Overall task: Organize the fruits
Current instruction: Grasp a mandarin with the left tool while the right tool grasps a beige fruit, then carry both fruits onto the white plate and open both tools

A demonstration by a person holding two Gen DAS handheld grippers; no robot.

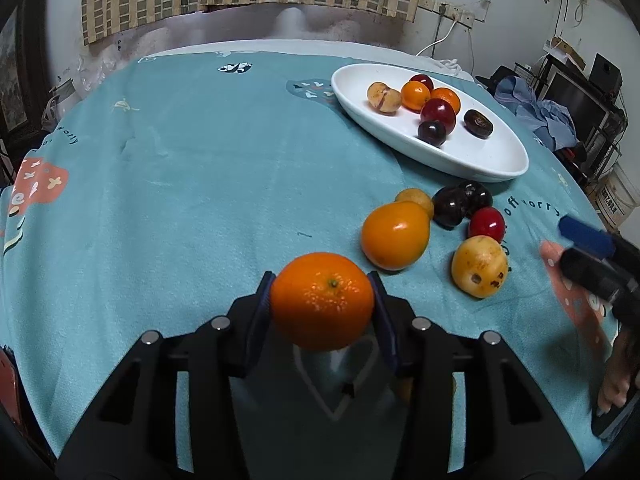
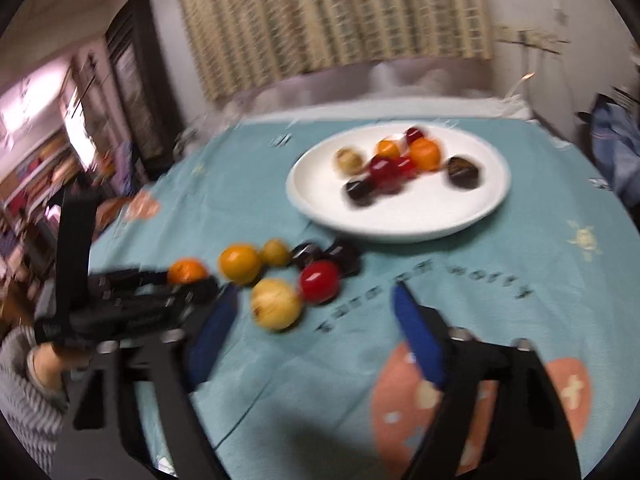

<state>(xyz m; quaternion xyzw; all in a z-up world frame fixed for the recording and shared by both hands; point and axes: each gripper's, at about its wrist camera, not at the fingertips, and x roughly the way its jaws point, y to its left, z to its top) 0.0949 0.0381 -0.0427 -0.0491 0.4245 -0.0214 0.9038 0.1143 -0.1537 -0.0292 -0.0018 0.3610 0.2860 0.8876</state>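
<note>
My left gripper [image 1: 322, 300] is clenched on a tangerine [image 1: 322, 300], pads pressing its two sides, stem end up and fruit lifted clear of the cloth [image 1: 200, 184]. The plate [image 1: 472, 160] lies ahead and to my right, beyond the loose pile [image 1: 436, 232]; I judge the carry must arc over that pile, not through it. The plate's long axis runs diagonally away to the left in the left wrist view.

My right gripper [image 2: 316, 320] is spread wide, holding nothing, with the pile just ahead of it and the plate [image 2: 304, 196] farther on. It sits nearer the pile than the left.

Tangerine: pebbled, glossy skin, slightly flattened sphere. Plate: smooth white glaze, shallow rim; round fruit may roll there. Cloth: soft teal nap.
</note>
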